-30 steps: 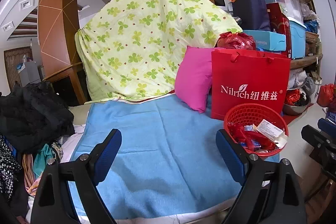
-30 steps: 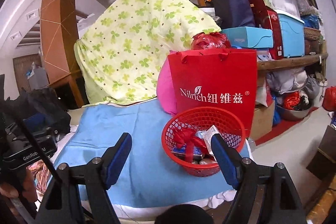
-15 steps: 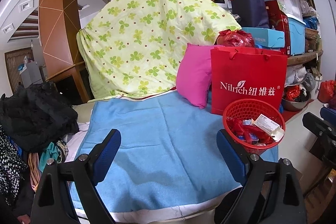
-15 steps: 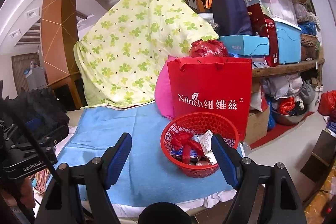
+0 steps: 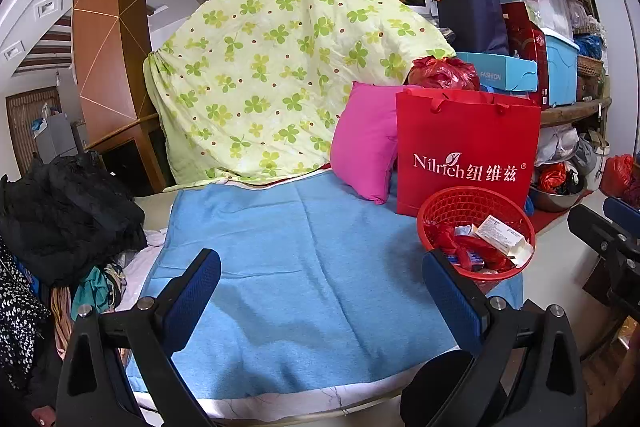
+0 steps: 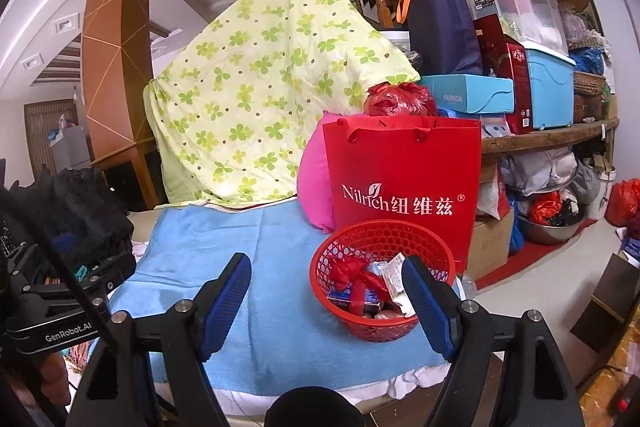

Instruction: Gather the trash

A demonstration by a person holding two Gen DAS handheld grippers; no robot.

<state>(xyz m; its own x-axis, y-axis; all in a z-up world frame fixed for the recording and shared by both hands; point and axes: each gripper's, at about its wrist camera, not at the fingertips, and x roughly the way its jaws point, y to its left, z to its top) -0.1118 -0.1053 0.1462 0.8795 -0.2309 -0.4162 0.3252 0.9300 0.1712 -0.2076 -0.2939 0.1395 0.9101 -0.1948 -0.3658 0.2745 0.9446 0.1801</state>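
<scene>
Now both tools are held back from the bed, low in their frames, and nothing is gripped. The left gripper is spread wide over the blue blanket, only cloth showing between its blue pads. The right gripper is likewise wide apart and empty, its right pad overlapping the near rim of the red mesh basket at lower centre of the right view.

The trash is found inside that basket: a red ribbon bow, a white printed wrapper and a blue packet, heaped together. In the left view the basket is placed at the right edge of the blanket, close to the bed's edge, presumably so it can be reached from the floor side.

A red Nilrich paper bag is stood upright just behind the basket, leaned against a pink pillow, which seems to be what props it. No loose litter can be made out on the blanket, so collection appears largely done.
</scene>
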